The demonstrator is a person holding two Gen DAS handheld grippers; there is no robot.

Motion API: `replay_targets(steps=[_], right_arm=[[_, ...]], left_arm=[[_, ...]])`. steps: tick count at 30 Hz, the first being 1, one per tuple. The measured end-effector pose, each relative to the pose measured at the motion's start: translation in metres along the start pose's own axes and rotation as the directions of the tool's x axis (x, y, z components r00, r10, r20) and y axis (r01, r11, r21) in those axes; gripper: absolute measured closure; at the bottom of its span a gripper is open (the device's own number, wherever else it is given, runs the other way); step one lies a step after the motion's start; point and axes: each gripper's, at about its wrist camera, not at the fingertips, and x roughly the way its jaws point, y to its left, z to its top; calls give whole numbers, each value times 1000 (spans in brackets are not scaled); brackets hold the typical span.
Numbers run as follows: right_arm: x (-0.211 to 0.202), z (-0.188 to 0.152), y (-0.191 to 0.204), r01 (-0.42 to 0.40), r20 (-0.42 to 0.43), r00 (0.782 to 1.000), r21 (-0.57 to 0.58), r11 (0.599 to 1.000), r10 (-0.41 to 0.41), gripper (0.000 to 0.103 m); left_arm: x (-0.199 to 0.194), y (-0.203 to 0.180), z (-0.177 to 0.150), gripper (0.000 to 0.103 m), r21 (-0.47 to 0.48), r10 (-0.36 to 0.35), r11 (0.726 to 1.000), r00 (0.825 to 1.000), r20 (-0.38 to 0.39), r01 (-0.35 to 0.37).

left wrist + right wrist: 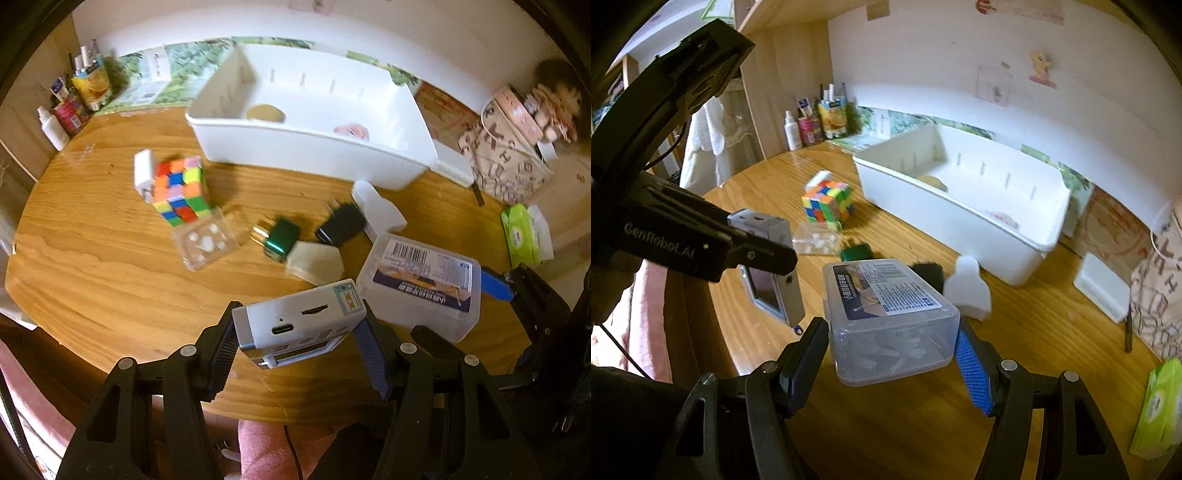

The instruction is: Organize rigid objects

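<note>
1. The left gripper (pixel 299 339) has its fingers closed on a grey device (pixel 295 325), held above the near edge of the counter (pixel 92 258).
2. The right gripper (pixel 892 354) clamps a clear plastic box (pixel 890 317), just right of the device.
3. Both items look lifted, so the carry step seems in hand.
4. Next, each must travel to the far white bin (pixel 960 218) and be released inside, clear of the cube (pixel 827 203).

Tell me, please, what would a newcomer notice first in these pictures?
Both grippers are loaded: the left gripper clamps a silver device, and the right gripper clamps a clear plastic box. Behind them on the wooden table stand a bright puzzle cube and a large white bin.
</note>
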Motion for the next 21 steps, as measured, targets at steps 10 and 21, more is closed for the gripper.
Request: replay_targets(steps=[10, 21], right_arm=[[4, 35, 11, -21, 56, 998, -4, 1000, 21, 35], [10, 70, 7, 5, 115, 993, 51, 999, -10, 35]], left_arm=[[-22, 32, 32, 40, -23, 41, 999, 997, 64, -39], [-38, 51, 77, 40, 7, 49, 999, 991, 124, -50]])
